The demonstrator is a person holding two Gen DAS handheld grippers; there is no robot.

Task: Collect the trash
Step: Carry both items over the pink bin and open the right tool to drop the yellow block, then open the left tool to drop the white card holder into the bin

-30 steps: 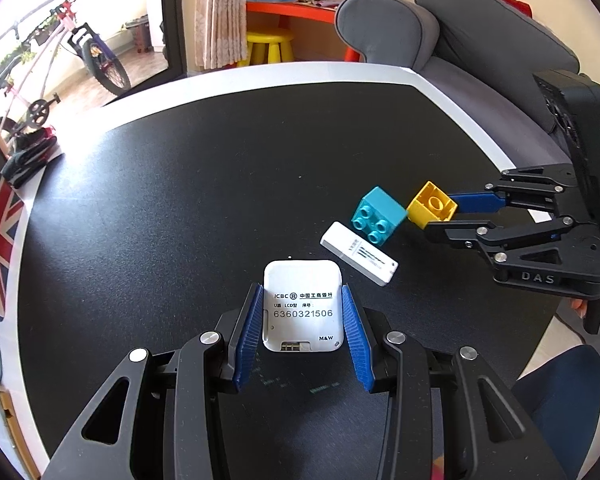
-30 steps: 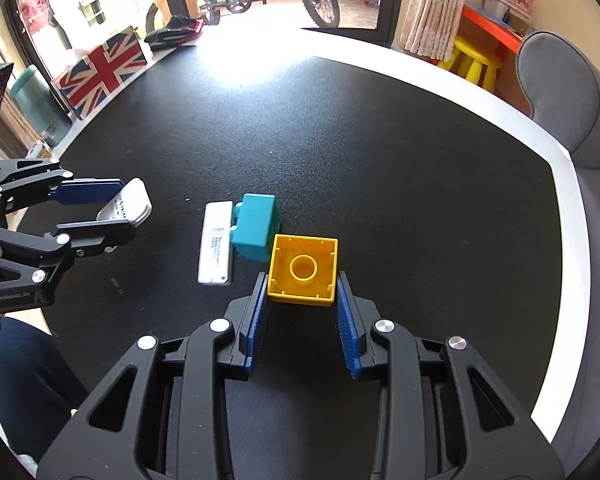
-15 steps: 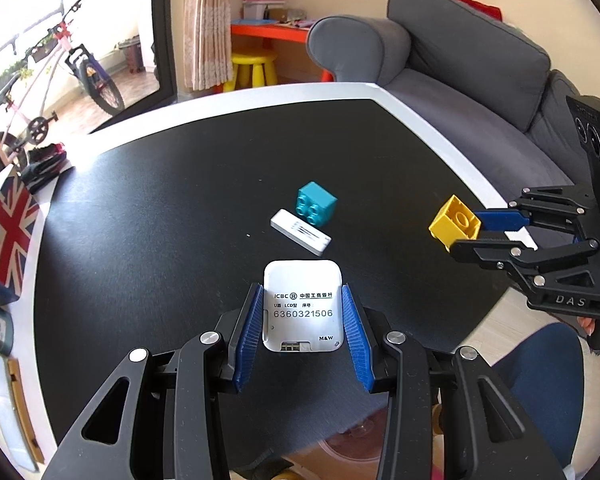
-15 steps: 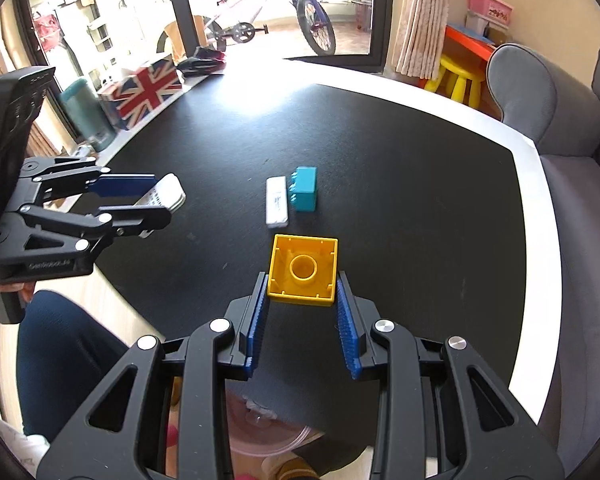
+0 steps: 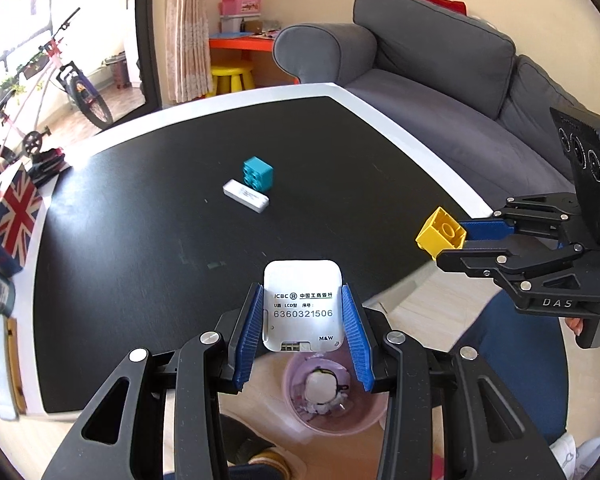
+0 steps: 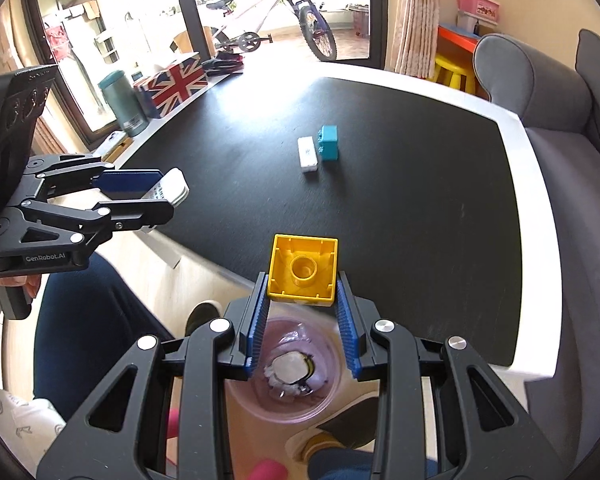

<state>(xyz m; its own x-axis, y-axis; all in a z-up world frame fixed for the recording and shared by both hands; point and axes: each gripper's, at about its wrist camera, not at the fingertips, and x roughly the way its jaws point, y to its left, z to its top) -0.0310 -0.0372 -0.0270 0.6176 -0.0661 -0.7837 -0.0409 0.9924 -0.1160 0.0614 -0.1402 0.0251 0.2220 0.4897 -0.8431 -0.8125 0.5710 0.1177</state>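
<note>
Left claw gripping white card | right claw clamped on yellow block

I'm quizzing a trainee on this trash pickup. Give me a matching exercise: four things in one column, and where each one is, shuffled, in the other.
Things:
1. yellow brick
2. white card
3. teal brick
4. pink bin

Places:
A. on the floor by the table
B. on the table, beside a white stick
C. between the left gripper's fingers
D. between the right gripper's fingers

Pairs: 1-D, 2-C, 3-B, 4-A
</note>
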